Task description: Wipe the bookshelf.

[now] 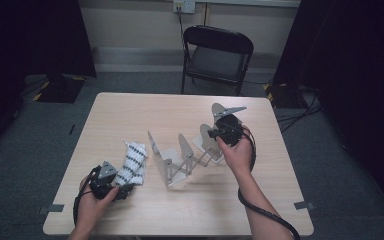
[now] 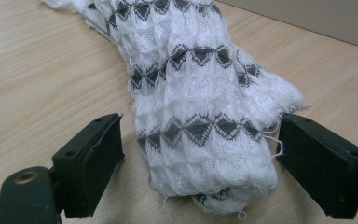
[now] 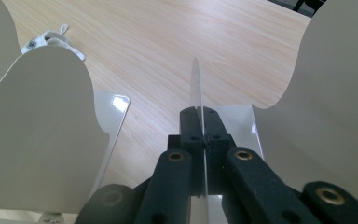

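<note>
A folded white knitted cloth with dark diamond bands lies on the table's left side. Its near end sits between the jaws of my left gripper, which stand open on either side; the left pad is clear of the fabric. In the high view the left gripper is at the cloth's near end. A grey expanding metal rack with upright plates stands mid-table. My right gripper is shut on the thin edge of one upright plate at the rack's right end.
The wooden table has bare surface at the back and along the front edge. A black folding chair stands behind it. Neighbouring rack plates flank the right gripper on both sides.
</note>
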`<state>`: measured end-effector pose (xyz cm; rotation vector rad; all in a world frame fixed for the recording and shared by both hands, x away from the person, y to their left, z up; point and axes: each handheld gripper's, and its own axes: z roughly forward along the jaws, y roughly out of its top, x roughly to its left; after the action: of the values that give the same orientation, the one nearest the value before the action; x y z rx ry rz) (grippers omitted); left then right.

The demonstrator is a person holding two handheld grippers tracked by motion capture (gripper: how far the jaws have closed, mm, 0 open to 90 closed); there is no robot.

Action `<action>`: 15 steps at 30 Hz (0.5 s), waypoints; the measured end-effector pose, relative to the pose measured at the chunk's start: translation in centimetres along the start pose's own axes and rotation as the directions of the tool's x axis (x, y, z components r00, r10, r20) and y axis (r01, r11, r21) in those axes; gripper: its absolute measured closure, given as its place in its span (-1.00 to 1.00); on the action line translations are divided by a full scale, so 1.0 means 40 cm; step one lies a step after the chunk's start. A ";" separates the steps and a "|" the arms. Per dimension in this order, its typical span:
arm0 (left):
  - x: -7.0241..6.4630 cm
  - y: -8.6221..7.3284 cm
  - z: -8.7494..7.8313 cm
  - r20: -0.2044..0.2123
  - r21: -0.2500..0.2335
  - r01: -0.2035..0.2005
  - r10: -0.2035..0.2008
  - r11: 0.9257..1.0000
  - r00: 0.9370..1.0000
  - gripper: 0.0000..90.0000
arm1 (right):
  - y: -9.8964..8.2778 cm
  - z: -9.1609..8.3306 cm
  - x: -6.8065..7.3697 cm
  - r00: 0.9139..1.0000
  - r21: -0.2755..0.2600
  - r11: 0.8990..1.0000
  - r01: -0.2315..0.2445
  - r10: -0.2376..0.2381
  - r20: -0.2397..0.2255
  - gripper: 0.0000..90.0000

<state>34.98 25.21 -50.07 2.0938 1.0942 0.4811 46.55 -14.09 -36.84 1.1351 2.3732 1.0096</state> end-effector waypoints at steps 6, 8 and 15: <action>-0.001 0.000 0.001 0.002 -0.002 0.005 -0.005 1.000 1.000 -0.69 | -0.007 0.006 0.004 1.000 -0.003 1.000 0.002 -0.002 0.018 0.98; -0.001 0.000 0.001 0.002 -0.002 0.005 -0.005 1.000 1.000 -0.69 | -0.011 0.003 0.007 0.999 -0.016 1.000 0.004 -0.003 0.032 0.84; -0.001 0.000 0.001 0.002 -0.002 0.005 -0.005 1.000 1.000 -0.69 | -0.018 -0.027 0.004 0.998 -0.027 1.000 -0.005 0.007 0.061 0.46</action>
<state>34.96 25.17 -50.09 2.0886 1.0974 0.4780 45.47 -14.77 -36.62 1.1477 2.3034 0.9913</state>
